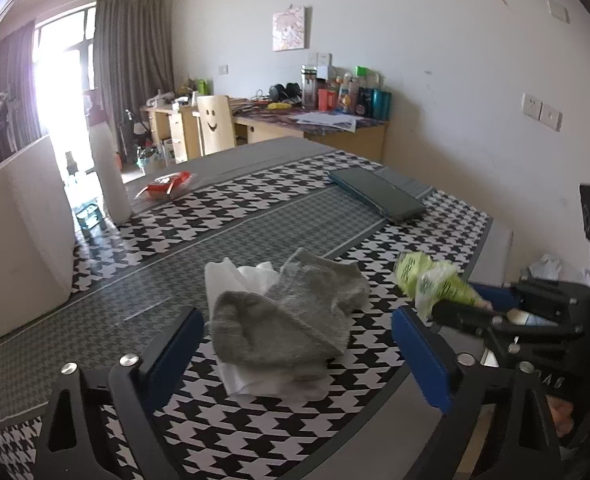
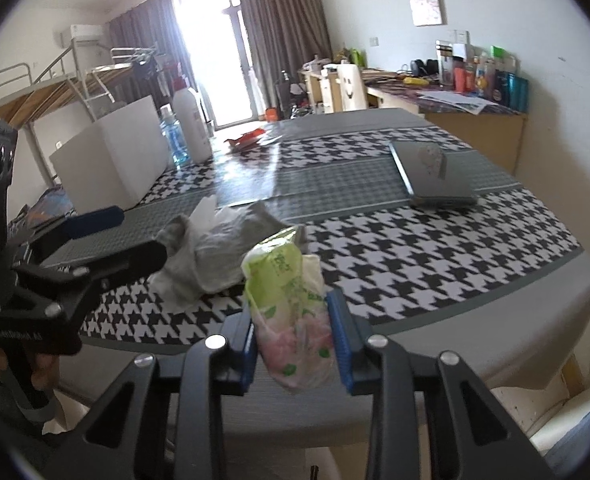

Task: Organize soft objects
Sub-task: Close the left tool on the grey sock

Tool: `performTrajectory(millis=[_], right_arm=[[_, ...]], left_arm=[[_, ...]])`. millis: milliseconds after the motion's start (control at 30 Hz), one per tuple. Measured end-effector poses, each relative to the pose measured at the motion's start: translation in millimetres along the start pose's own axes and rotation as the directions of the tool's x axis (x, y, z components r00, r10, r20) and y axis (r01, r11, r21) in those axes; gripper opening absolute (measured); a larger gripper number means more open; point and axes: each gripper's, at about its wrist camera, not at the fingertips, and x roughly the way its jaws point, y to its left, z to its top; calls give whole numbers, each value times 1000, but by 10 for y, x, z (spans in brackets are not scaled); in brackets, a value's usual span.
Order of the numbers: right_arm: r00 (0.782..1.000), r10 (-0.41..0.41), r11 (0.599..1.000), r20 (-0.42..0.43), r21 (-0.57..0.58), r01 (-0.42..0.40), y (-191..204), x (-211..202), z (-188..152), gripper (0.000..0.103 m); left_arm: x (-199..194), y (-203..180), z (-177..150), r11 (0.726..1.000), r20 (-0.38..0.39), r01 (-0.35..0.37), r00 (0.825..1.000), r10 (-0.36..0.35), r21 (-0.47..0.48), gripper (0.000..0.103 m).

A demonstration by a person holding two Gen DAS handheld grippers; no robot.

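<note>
**Right gripper lifts a tissue pack while the left waits over the socks**

We see the right gripper (image 2: 293,344) clamped on a green tissue pack (image 2: 291,304), its two blue pads pressed against the pack's soft sides. The pack stands nearly upright between the fingers, held above the near edge of the table (image 2: 495,320) and clear of its surface. In the left wrist view the same pack (image 1: 431,280) sticks out leftward from the right gripper's (image 1: 455,312) black fingers, at the right side of the scene, just right of the sock pile.

The left gripper (image 1: 295,344) has its fingers spread wide apart, holding nothing. It points forward and slightly down over the near part of the table, and the grey socks (image 1: 295,316) lie on the cloth in the gap between its blue pads. From the right wrist view we see this gripper (image 2: 107,236) coming in from the left, roughly level, its tips beside the pile.

The socks (image 2: 231,256) are crumpled together on white tissue paper (image 1: 247,280), which shows at the far and near ends of the pile. All of this rests on the houndstooth tablecloth (image 1: 415,232).

Farther off, a dark flat case (image 1: 379,196) lies to the far right, a red packet (image 1: 167,186) at the far left, and a white bottle (image 1: 111,172) stands beside a white box (image 1: 23,240) on the left.
</note>
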Motion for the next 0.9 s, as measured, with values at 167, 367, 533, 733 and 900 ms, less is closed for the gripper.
performTrajectory(millis=[167, 367, 533, 733, 900], right_arm=[[1000, -6, 1000, 12, 21, 6, -86, -39, 8, 37], [1000, -5, 999, 11, 49, 4, -166, -26, -7, 37], [1000, 4, 998, 11, 62, -5, -208, -35, -21, 37], [1000, 21, 997, 11, 69, -21, -229, -32, -24, 37], [1000, 28, 997, 11, 72, -29, -222, -26, -28, 37]], left_arm=[[103, -108, -26, 999, -45, 21, 999, -20, 27, 79], [284, -209, -72, 998, -118, 16, 993, -8, 65, 55], [395, -197, -101, 997, -163, -22, 986, 34, 73, 37], [429, -282, -173, 983, -184, -84, 976, 114, 165, 36], [456, -217, -167, 988, -196, -77, 975, 103, 136, 35]])
